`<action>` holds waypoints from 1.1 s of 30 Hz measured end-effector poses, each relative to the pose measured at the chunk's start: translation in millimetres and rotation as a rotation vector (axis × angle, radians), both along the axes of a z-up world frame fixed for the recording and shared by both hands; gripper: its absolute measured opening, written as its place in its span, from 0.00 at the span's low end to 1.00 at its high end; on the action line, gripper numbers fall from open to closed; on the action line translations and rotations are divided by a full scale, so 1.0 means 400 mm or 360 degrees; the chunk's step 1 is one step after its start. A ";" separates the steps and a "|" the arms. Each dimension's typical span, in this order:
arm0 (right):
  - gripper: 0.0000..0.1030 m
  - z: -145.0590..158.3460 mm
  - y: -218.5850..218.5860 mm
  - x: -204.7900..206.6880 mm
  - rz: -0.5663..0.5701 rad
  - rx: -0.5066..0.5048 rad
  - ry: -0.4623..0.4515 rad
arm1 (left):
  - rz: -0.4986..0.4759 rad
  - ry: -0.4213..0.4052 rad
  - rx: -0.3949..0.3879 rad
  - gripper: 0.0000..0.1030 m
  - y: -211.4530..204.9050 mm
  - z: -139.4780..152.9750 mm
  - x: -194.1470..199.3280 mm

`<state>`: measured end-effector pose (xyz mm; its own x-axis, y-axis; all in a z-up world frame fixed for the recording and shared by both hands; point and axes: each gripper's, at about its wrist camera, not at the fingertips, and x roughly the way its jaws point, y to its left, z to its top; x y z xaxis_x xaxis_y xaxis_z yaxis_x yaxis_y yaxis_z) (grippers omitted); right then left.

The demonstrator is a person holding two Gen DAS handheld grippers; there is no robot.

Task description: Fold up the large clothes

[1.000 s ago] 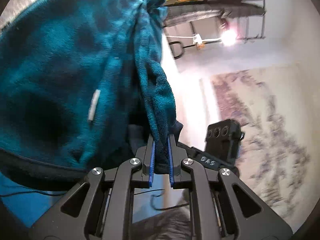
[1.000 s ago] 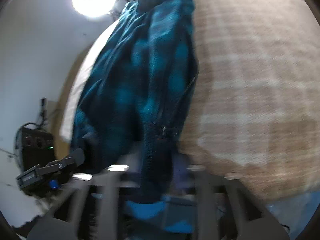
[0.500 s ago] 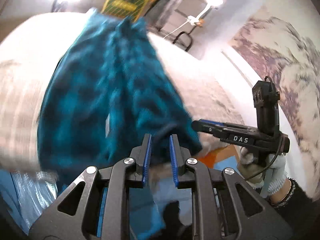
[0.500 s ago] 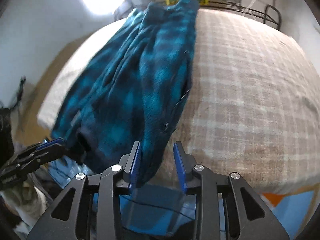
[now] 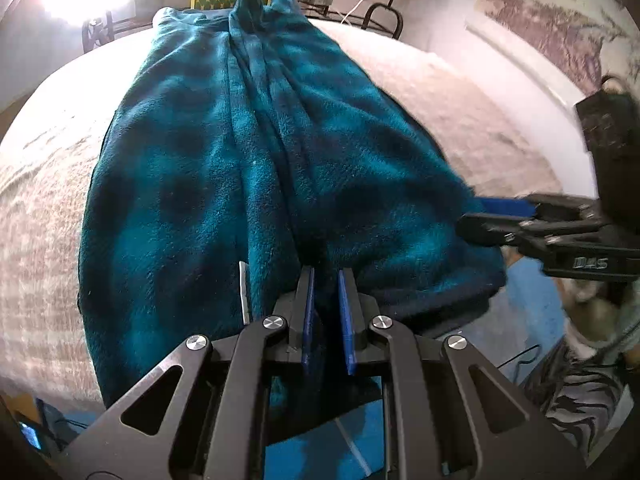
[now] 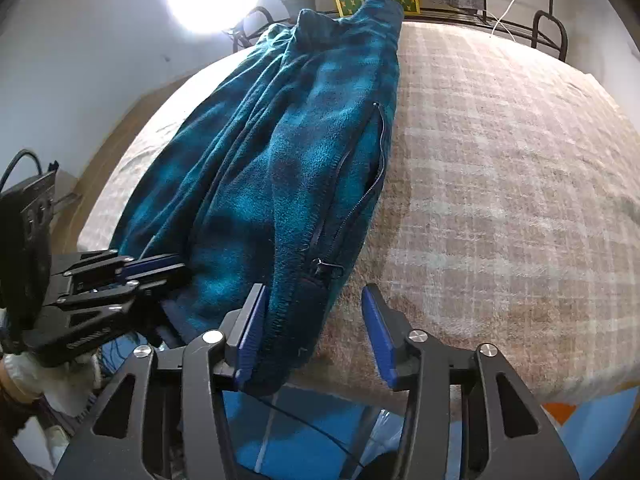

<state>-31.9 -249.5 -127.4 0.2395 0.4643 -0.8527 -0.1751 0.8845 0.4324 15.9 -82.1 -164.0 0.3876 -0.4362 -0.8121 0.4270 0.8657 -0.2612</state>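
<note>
Currently, the teal fleece garment [image 5: 248, 168] is laid lengthwise on the plaid-covered bed [image 6: 500, 168], bunched into long ridges down its middle, with its near hem hanging over the bed edge. The left gripper [image 5: 326, 308] is held narrow, with hem fabric pinched between its blue pads [image 5: 307, 312]. The right gripper [image 6: 316, 332] is spread wide; the zippered edge [image 6: 360, 200] is seen resting against the left pad only, ungripped. No crosswise fold is visible yet. Flattening of the ridges and the actual folds are judged to be outstanding, so the task is considered at an early stage.
</note>
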 end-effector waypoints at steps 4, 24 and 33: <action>0.46 0.003 -0.026 -0.007 -0.0056 0.0064 0.0026 | 0.0017 -0.0051 -0.0151 0.15 0.055 0.079 -0.016; 0.11 -0.036 -0.019 -0.031 0.0048 0.0297 0.0185 | 0.0355 0.0373 -0.0407 0.43 0.298 -0.030 0.016; 0.43 -0.044 -0.036 -0.032 0.0023 0.0425 0.0224 | 0.0473 0.0442 -0.0472 0.45 0.356 -0.043 0.035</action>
